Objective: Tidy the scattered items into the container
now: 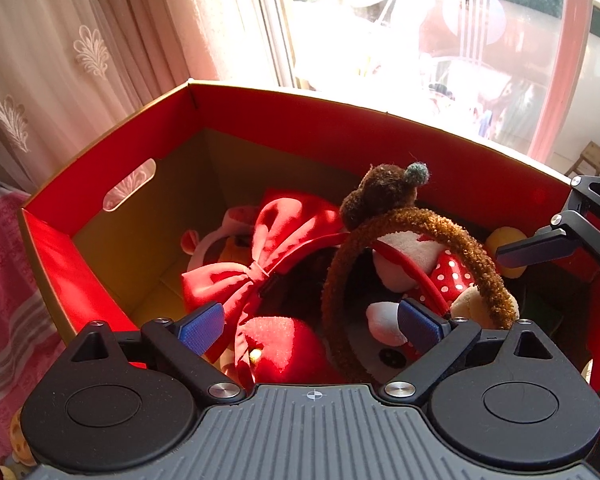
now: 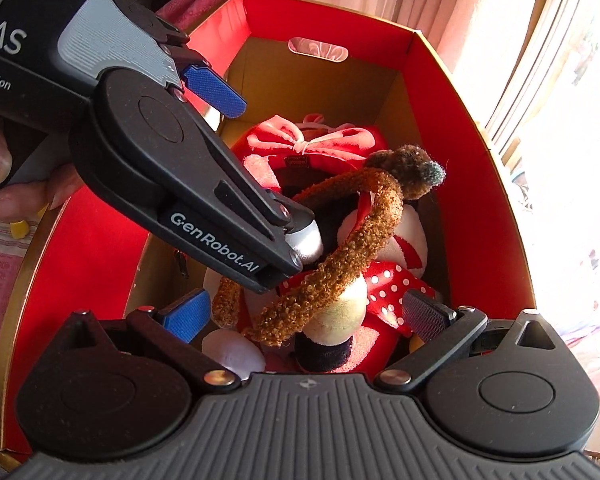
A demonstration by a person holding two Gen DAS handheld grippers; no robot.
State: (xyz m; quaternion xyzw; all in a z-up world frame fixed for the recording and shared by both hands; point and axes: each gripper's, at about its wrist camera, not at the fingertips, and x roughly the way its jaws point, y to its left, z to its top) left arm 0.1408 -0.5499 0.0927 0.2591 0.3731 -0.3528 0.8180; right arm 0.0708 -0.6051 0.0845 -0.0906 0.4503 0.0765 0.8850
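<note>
Two grippers hang over an open red-lined cardboard box [image 1: 80, 276], both with jaws spread wide and gripping nothing. From the left wrist view, the left gripper [image 1: 312, 326] shows blue pads on either side of the plush pile; the right gripper [image 1: 540, 246] intrudes at 3 o'clock, only one finger and part of its linkage visible, the rest cut off by the frame edge.

From the right wrist view, the right gripper [image 2: 312, 314] is spread across the lower frame, and the left gripper [image 2: 256, 184] crosses from 10 o'clock, its body covering part of the toys. A hand [image 2: 4, 184] at 9 o'clock holds it; only fingertips show.

Inside the box, a brown fuzzy headband [image 1: 416, 224] stands arched on edge over the toys, its curve rising toward 12 o'clock and its knobbed ornament at the top; in the right wrist view its long run lies diagonally from 7 to 1 o'clock. One end sits just beside the left gripper's right pad [image 1: 420, 328]. Beneath it lie a large red bow [image 1: 284, 248] and a plush doll in a red polka-dot dress [image 1: 448, 276], heads and limbs largely buried. A yellow plush piece [image 1: 504, 240] at 3 o'clock cannot be identified. Glare washes out the window [image 1: 440, 40] beyond.
</note>
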